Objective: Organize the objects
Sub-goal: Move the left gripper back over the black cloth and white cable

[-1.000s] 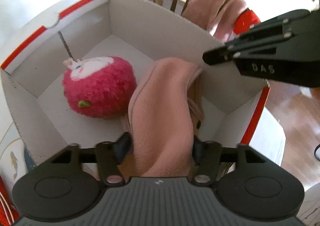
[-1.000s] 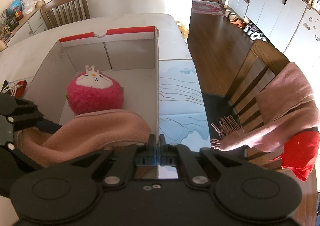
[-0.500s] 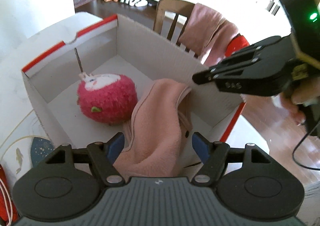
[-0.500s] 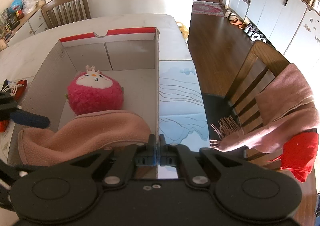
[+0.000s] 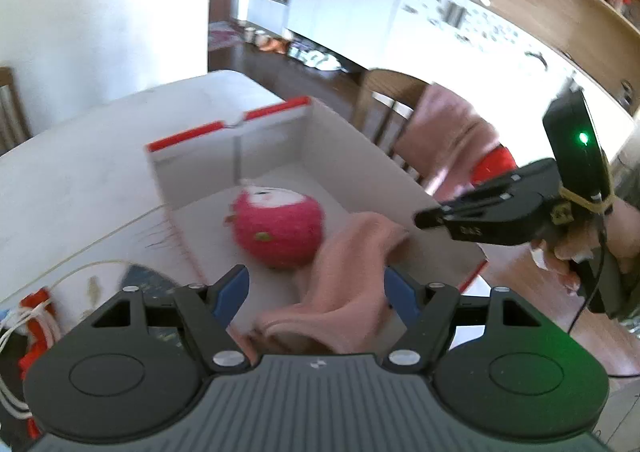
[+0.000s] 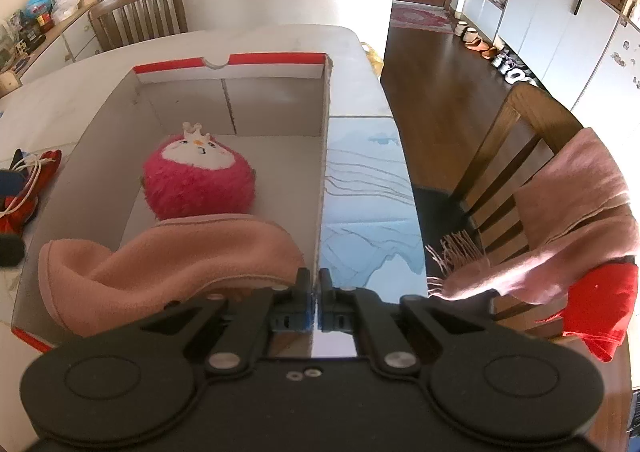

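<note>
A white cardboard box [image 6: 324, 156] with red-edged flaps stands on the table. Inside it sit a round pink plush toy [image 6: 199, 182] and a pink fleece cloth [image 6: 172, 264] draped over the near wall. My left gripper [image 5: 316, 282] is open and empty, raised above the box; the cloth [image 5: 348, 264] and the plush [image 5: 278, 228] lie below it. My right gripper [image 6: 315, 286] is shut on the box's right wall at its near corner; it also shows in the left wrist view [image 5: 432, 218].
A wooden chair [image 6: 516, 156] stands right of the table with a pink scarf [image 6: 568, 220] and red cloth [image 6: 600, 304] on it. A red item with white cord [image 6: 24, 188] lies left of the box. Another chair [image 6: 140, 12] stands at the far side.
My left gripper let go of the pink cloth, opened wide, and pulled up and back from the box. The cloth now rests over the box's near wall. The right gripper has not moved.
</note>
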Demonstrator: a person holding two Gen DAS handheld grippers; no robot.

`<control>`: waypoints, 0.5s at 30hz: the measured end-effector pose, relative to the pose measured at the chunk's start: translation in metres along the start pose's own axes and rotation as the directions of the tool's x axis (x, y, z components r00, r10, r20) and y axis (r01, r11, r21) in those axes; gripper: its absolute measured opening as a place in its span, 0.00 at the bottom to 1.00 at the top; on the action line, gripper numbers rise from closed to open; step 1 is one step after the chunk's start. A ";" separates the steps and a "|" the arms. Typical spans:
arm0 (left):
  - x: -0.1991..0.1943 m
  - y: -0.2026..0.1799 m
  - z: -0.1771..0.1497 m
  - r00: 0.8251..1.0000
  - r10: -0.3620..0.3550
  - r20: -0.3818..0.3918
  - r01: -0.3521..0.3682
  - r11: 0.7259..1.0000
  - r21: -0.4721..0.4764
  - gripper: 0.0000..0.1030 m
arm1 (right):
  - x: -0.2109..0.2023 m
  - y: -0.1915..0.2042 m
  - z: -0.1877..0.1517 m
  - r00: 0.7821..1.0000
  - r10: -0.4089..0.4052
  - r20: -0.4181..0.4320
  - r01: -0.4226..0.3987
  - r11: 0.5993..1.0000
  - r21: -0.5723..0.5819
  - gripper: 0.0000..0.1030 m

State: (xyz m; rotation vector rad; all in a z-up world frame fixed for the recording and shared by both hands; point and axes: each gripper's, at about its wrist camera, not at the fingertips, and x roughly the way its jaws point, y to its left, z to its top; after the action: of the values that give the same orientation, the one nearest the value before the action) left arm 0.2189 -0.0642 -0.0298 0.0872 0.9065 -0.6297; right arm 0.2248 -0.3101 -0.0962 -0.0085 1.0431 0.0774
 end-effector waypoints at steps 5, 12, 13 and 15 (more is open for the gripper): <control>-0.017 0.021 -0.010 0.998 0.059 0.038 -0.057 0.996 -0.064 0.72 | 0.000 0.002 0.000 1.000 0.000 -0.004 0.000 1.000 0.003 0.03; -0.043 0.064 -0.036 0.987 0.141 0.081 -0.127 0.978 -0.164 0.79 | 0.001 0.004 0.000 1.000 -0.007 -0.010 0.007 1.000 0.007 0.03; -0.045 0.071 -0.041 0.984 0.157 0.082 -0.141 0.975 -0.170 0.79 | 0.001 0.004 0.000 1.000 -0.008 -0.010 0.008 1.000 0.007 0.03; -0.047 0.085 -0.049 0.978 0.197 0.074 -0.181 0.966 -0.187 0.79 | 0.002 0.004 0.000 1.000 -0.010 -0.013 0.010 1.000 0.008 0.03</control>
State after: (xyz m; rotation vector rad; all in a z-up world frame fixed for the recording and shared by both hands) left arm 0.2096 0.0429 -0.0409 -0.0167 0.8502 -0.3697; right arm 0.2253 -0.3057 -0.0977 -0.0074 1.0557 0.0641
